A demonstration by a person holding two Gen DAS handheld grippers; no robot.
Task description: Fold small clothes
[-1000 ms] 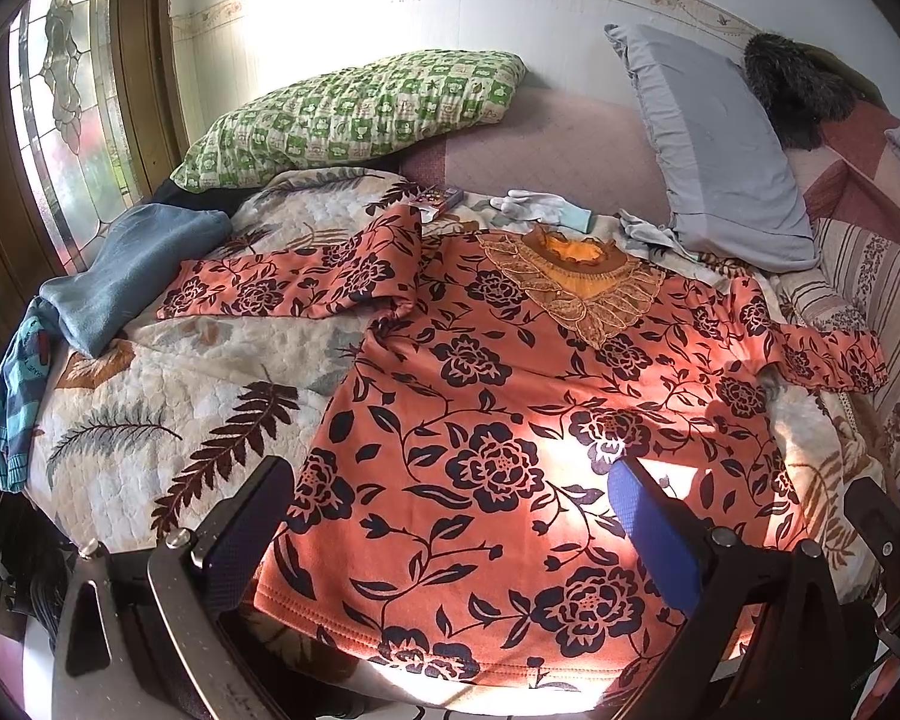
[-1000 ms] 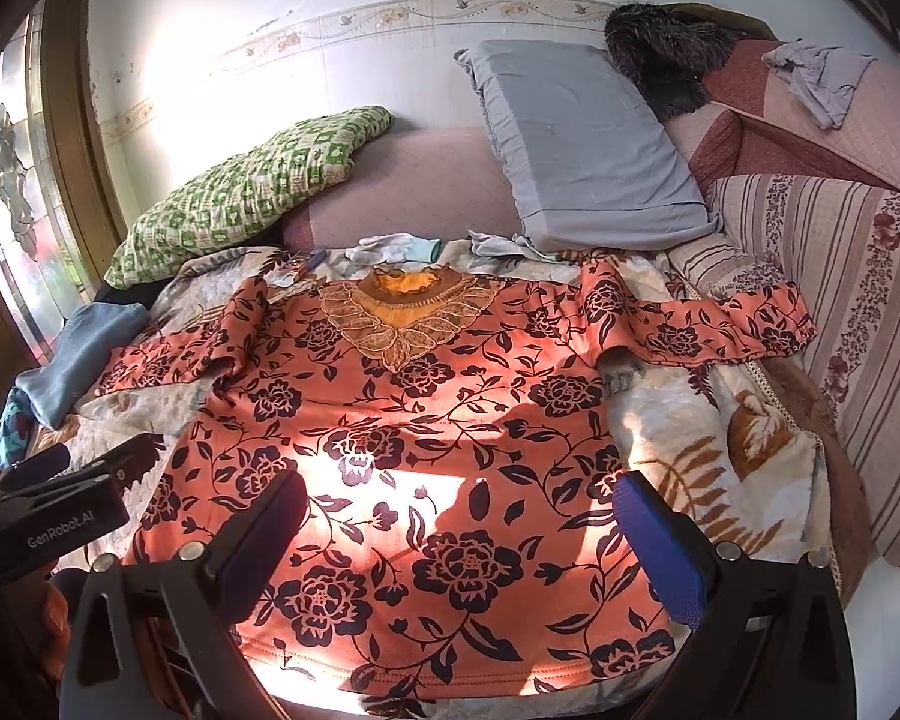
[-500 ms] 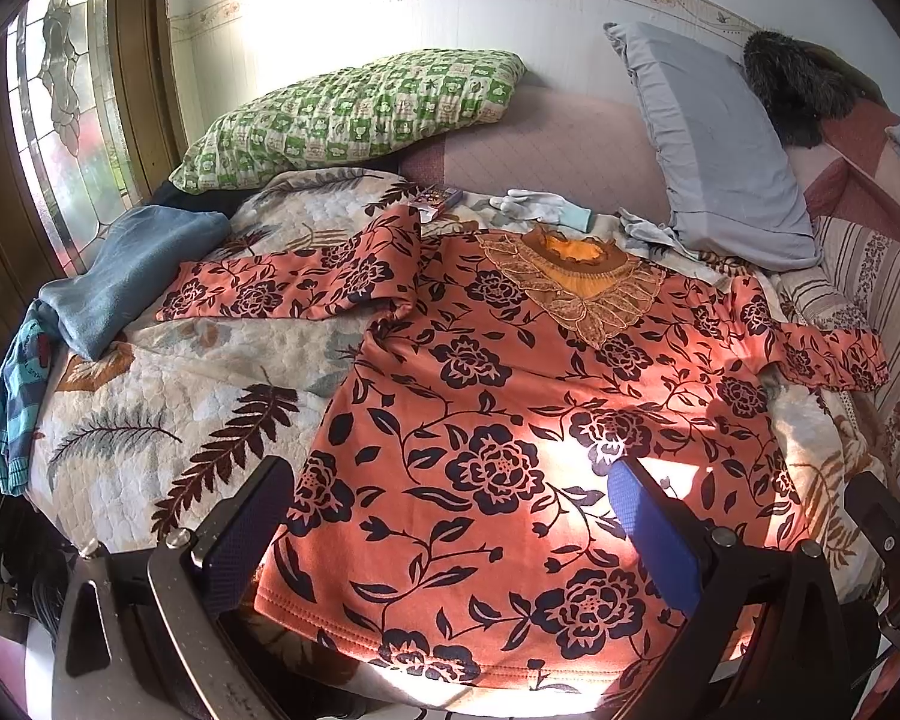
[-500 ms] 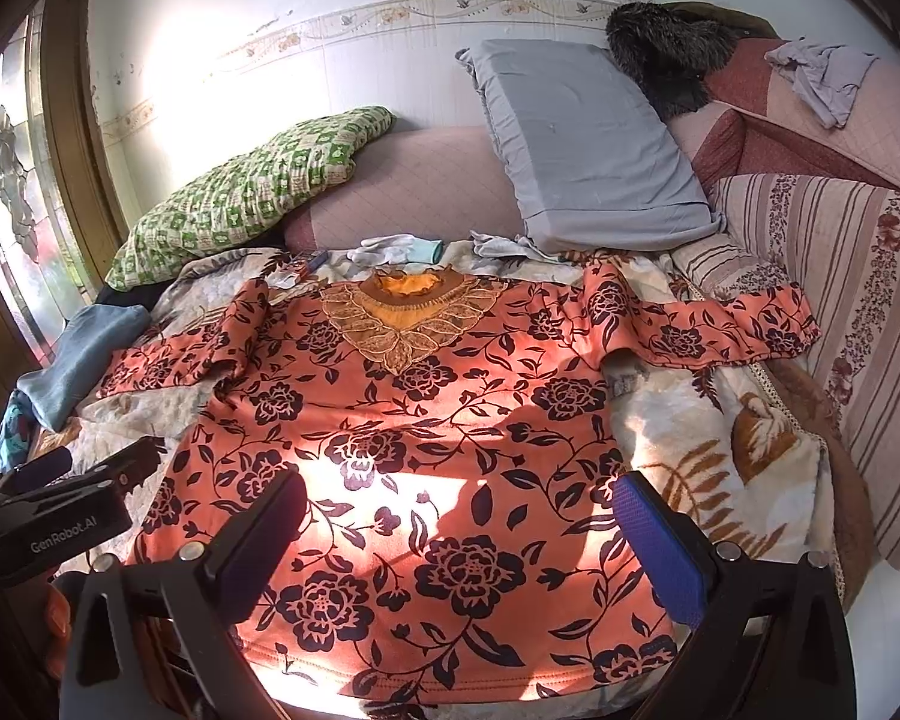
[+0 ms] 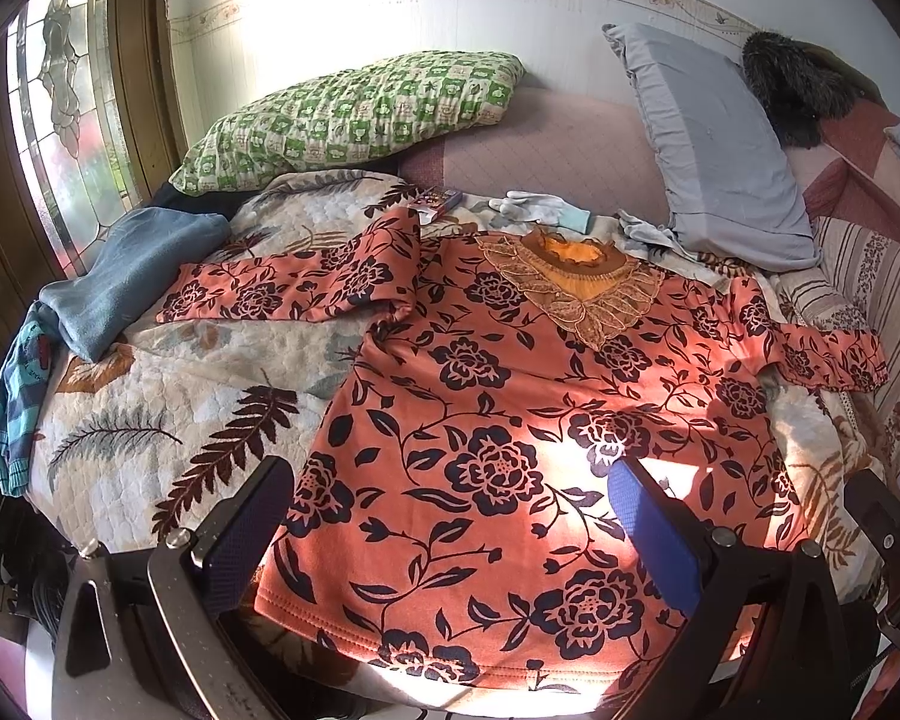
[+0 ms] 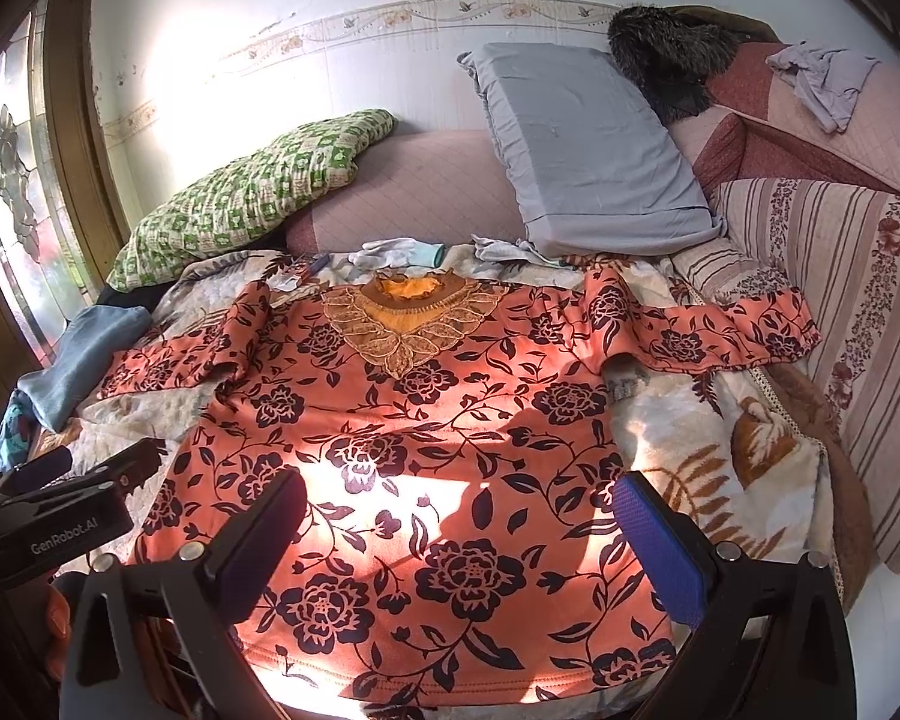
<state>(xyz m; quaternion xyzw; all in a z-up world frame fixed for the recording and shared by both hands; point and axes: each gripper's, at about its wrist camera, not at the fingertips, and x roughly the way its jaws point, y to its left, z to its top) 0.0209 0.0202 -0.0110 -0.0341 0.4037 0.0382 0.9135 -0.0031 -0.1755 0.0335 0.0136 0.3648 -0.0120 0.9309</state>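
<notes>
- Lying at the far left edge of the bed, a blue folded garment (image 5: 120, 282) sits on the leaf-patterned quilt (image 5: 168, 396), with a teal checked cloth (image 5: 21, 384) hanging off the edge just beside it.
- Behind these, a green checked pillow (image 5: 354, 114) leans against the pink padded backrest (image 5: 546, 144).
- The left claw (image 5: 450, 534) hovers over the near hem of the shirt, its jaws wide apart and holding nothing; its left finger is over the quilt, its right one over the fabric.
- The orange floral shirt (image 5: 510, 420) is spread flat, front up, in the middle of the bed, collar toward the backrest, hem toward the cameras, a patch of sunlight across its lower half.
- Its sleeve on the left is stretched out over the quilt toward the blue garment; the other sleeve (image 6: 726, 336) reaches toward the striped cushion (image 6: 858, 324).
- A lace collar (image 6: 408, 318) trims the neckline; a white glove (image 6: 396, 252) lies just beyond it.
- The right claw (image 6: 456, 540) also hangs over the hem with jaws spread wide, empty.
- A grey pillow (image 6: 582, 144) stands against the backrest, with a dark furry item (image 6: 666, 60) above it.
</notes>
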